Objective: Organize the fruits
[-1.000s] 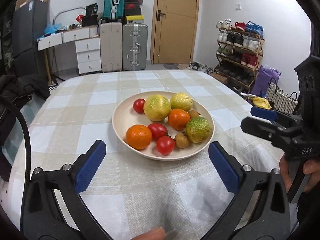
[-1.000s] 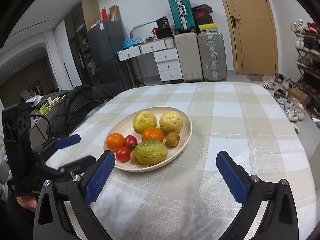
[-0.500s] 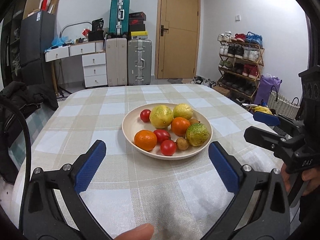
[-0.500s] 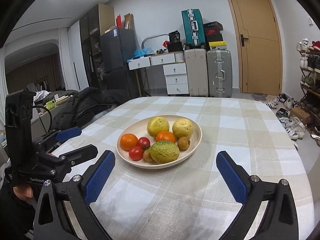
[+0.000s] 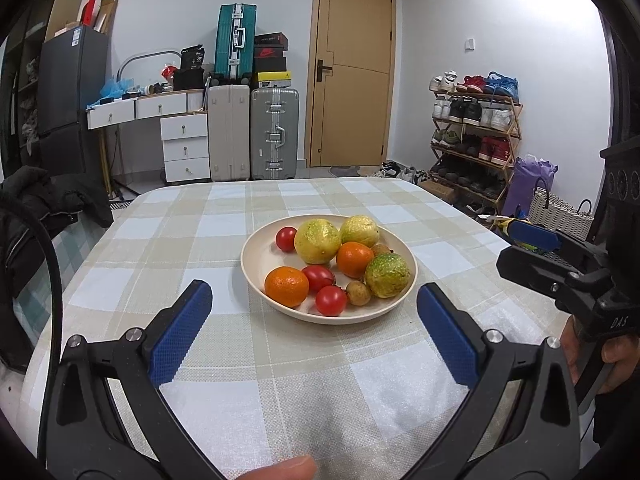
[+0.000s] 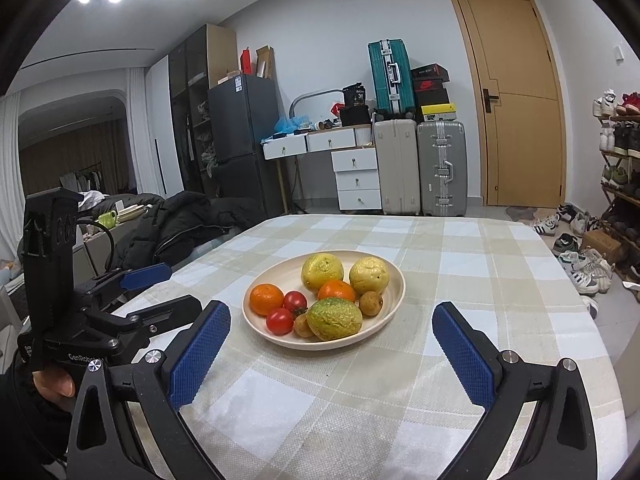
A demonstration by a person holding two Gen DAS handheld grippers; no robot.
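Left wrist view: all the fruit (image 5: 338, 264) lies together in the plate (image 5: 256, 258), mid-worktop (image 5: 224, 224); no piece lies loose on the cloth. So the fruit sits gathered, which fits a finished tidy-up or a pile waiting to be sorted out. The left claw (image 5: 314, 326) gapes wide and empty, near the plate. The right claw (image 5: 524, 248) shows side-on, slightly parted.

Right wrist view: the right claw (image 6: 332, 350) is wide open, holding nothing. Small brown fruits (image 6: 371, 303) are partly hidden behind bigger ones, and their kind is hard to make out.

Both wrist views look low across the table (image 5: 224, 408) toward 12 o'clock, sharing the near plate (image 5: 256, 258) (image 6: 394, 280) of fruit.
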